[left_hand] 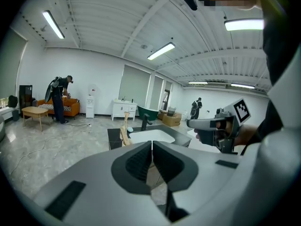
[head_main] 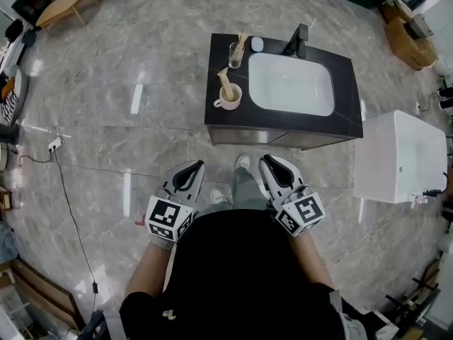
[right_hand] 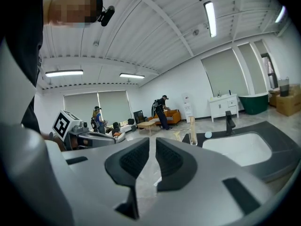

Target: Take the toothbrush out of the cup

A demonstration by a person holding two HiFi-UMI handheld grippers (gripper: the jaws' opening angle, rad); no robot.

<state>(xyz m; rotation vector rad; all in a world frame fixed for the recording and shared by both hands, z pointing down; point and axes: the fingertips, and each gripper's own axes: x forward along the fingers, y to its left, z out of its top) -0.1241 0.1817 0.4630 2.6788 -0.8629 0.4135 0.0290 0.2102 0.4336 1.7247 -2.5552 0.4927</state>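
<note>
A black-topped vanity point(head_main: 226, 122) stands ahead of me. At its back left a clear glass cup point(head_main: 235, 55) holds a pale wooden toothbrush point(head_main: 242, 41). Nearer me, a white mug point(head_main: 228, 99) holds another pale wooden stick point(head_main: 226, 81). The glass cup point(right_hand: 192, 133) also shows in the right gripper view. My left gripper point(head_main: 192, 166) is held low, well short of the vanity, with its jaws shut and empty point(left_hand: 152, 142). My right gripper point(head_main: 271, 160) hangs beside it, its jaws point(right_hand: 152, 140) a narrow gap apart with nothing between them.
A white sink basin point(head_main: 291, 83) with a black faucet point(head_main: 297, 41) fills the vanity's right side. To its right stands a white box point(head_main: 400, 154). A cable point(head_main: 71, 204) and power strip point(head_main: 54, 144) lie on the marble floor at left. People stand far off.
</note>
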